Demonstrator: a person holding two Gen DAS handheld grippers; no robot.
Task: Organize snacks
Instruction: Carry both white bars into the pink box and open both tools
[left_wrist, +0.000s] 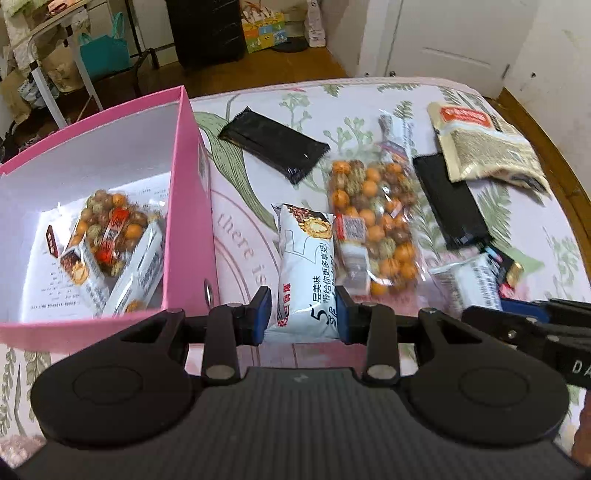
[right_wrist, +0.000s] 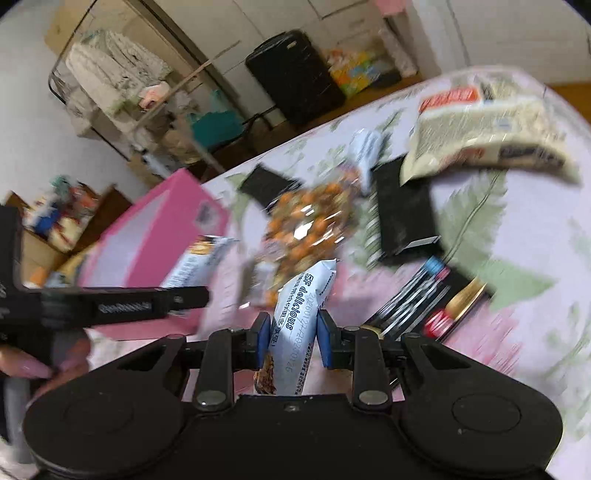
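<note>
My left gripper (left_wrist: 301, 317) pinches a white printed snack pouch (left_wrist: 306, 273) – pink cardboard box (left_wrist: 192, 206) at ten o'clock – while my right gripper (right_wrist: 293, 338) clamps a pale-blue snack packet (right_wrist: 295, 325).

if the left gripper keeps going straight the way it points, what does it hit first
The left gripper is shut on a white packet. Straight ahead, the packet's far end would probably meet the bag of orange balls beside it, then the black bar. Depth is unclear.
</note>
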